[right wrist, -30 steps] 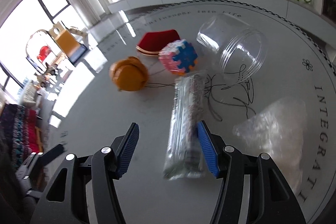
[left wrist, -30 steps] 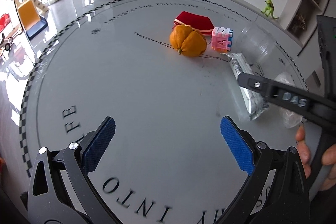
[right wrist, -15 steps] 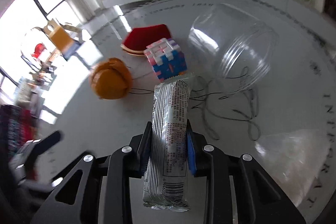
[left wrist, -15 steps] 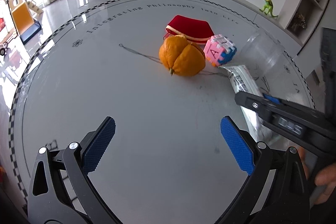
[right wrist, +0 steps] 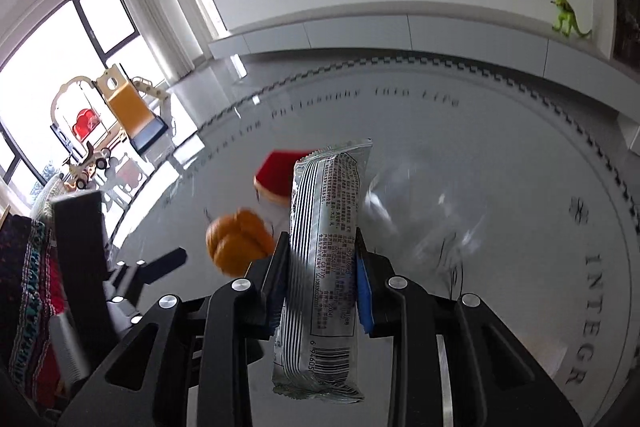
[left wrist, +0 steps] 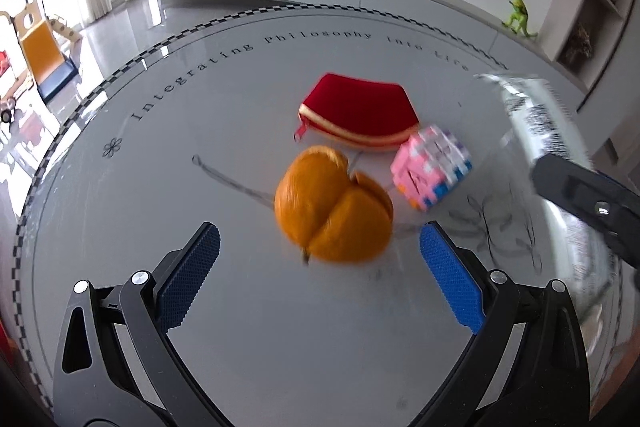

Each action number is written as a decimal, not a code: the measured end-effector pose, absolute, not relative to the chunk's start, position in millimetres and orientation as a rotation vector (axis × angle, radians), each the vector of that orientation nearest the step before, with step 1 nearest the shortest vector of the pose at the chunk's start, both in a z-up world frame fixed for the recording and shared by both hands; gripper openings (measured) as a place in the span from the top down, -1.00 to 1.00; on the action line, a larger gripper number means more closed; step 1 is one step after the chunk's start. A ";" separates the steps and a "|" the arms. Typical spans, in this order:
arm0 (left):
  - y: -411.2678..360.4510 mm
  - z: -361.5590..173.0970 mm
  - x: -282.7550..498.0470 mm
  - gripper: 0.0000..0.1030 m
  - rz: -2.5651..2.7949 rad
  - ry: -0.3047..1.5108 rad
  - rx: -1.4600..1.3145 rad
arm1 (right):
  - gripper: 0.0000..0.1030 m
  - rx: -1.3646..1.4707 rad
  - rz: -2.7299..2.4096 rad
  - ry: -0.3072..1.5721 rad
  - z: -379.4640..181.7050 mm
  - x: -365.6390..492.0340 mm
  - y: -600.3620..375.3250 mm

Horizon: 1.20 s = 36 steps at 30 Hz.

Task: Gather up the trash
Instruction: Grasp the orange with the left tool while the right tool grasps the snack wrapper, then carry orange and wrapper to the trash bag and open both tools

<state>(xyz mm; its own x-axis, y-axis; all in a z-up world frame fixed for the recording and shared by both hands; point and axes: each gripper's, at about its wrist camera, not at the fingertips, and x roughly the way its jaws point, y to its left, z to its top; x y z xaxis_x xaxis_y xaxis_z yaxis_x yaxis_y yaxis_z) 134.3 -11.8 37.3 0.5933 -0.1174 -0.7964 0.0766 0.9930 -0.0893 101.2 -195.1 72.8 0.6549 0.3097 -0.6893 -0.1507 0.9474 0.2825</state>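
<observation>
Right tongs (right wrist: 320, 267) pinch the silver snack wrapper (right wrist: 324, 251) at its middle, lifted clear of the round worktop (left wrist: 200, 155); left tongs (left wrist: 316, 267) spread wide, empty, just short of the orange peel (left wrist: 332, 211); red pouch (left wrist: 360, 115) and pink cube (left wrist: 432, 167) lie beyond.
</observation>
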 end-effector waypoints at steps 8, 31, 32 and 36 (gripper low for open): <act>-13.3 15.5 160.0 -0.84 -0.096 0.969 -0.064 | 0.40 0.188 0.269 0.797 75.6 105.5 -187.1; 9.7 58.1 49.9 -0.12 -0.121 0.914 -0.096 | 0.40 0.203 0.290 0.802 88.2 55.3 -167.9; 12.4 61.9 37.3 -0.12 -0.117 0.909 -0.099 | 0.40 0.206 0.297 0.804 89.6 47.9 -165.2; 21.5 69.5 2.7 -0.12 -0.095 0.896 -0.092 | 0.40 0.211 0.327 0.806 94.0 23.7 -156.6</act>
